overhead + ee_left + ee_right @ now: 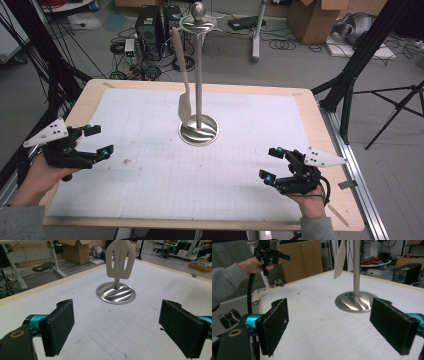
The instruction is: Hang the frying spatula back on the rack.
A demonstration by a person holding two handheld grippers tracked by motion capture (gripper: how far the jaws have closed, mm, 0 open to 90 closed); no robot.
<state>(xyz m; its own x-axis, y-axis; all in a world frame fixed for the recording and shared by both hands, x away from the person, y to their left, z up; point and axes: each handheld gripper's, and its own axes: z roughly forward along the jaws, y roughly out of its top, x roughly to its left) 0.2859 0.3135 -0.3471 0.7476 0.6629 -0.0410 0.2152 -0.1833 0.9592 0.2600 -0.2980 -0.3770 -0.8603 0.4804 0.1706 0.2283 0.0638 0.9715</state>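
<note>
We note the slotted spatula (183, 95) hanging from the top of the steel stand (199, 75), blade down, just above the stand's round base (198, 131) at the middle of the table (320, 125), toward its far side. In the left gripper view the blade (120, 261) hangs in front of the pole. Left gripper (99, 141) sits at the table's left edge, jaws spread wide, nothing between them, well apart from the spatula. Right gripper (272, 164) rests at the near right, jaws likewise spread and empty. White gridded paper (150, 185) covers the tabletop.
</note>
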